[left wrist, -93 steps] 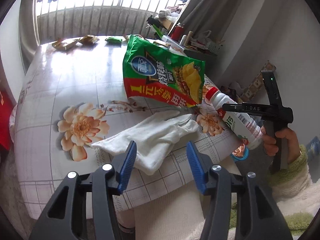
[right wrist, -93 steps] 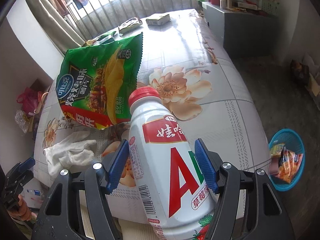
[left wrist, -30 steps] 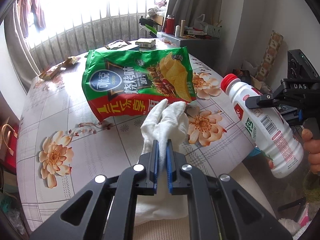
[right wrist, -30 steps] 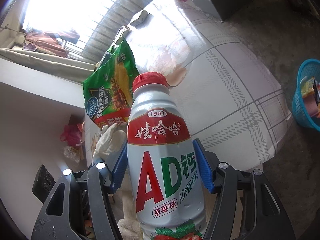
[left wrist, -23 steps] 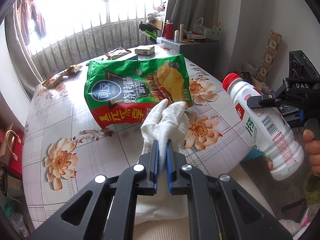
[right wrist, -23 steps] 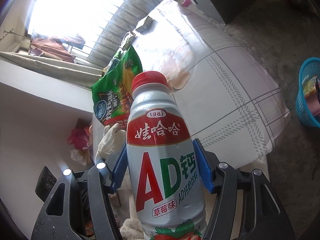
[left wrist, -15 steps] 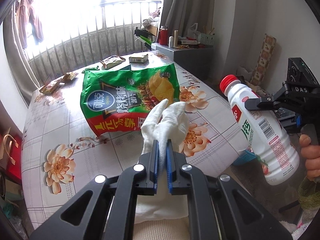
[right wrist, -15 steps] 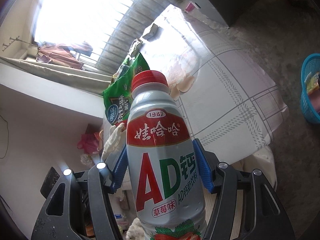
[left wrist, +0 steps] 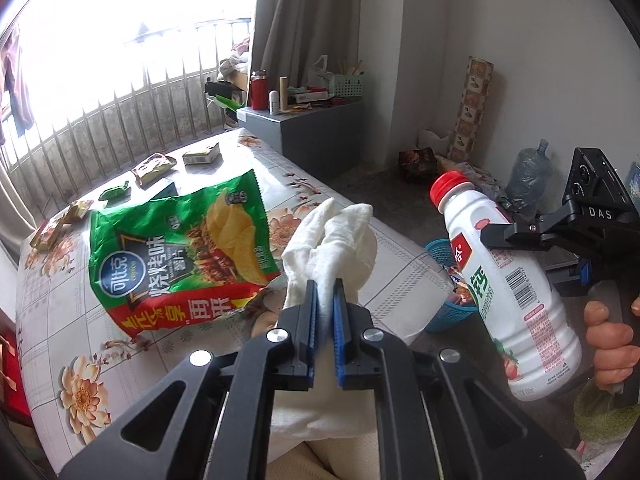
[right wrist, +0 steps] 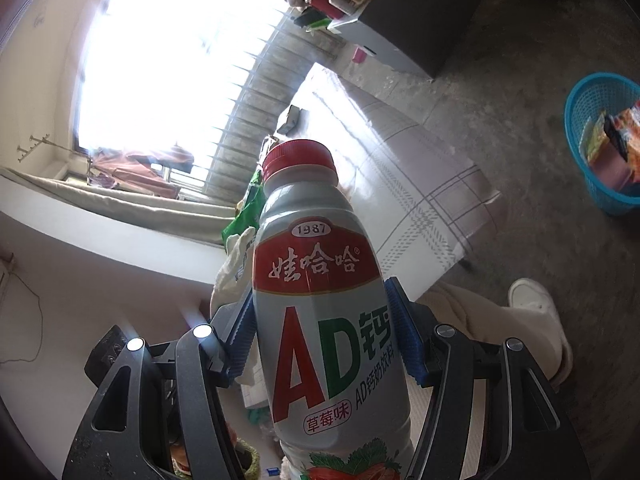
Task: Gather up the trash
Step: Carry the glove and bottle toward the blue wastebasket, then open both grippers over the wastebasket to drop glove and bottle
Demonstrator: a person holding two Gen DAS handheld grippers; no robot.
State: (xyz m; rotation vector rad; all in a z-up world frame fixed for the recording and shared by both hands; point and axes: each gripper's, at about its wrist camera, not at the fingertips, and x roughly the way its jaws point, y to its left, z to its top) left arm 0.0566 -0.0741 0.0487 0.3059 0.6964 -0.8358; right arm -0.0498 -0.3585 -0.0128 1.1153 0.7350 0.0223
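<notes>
My left gripper [left wrist: 325, 312] is shut on a crumpled white cloth [left wrist: 334, 236] and holds it in the air over the table's near edge. My right gripper [right wrist: 322, 332] is shut on a white drink bottle with a red cap [right wrist: 320, 296], held upright off the table; the bottle also shows in the left wrist view [left wrist: 508, 284], to the right of the cloth. A large green chip bag [left wrist: 180, 248] lies on the floral table [left wrist: 60, 320]. A blue trash basket [right wrist: 600, 140] with wrappers in it stands on the floor beside the table, and shows in the left wrist view [left wrist: 444, 316].
Several small snack wrappers [left wrist: 154, 168] lie at the table's far end near the window bars. A grey cabinet [left wrist: 312, 132] with clutter stands behind the table. A water jug [left wrist: 528, 178] and bags sit against the wall. A person's leg and white shoe [right wrist: 536, 312] are near the table.
Both grippers have risen and drawn back from the table, keeping the cloth and the bottle. The views have swung right, so the blue basket shows more fully.
</notes>
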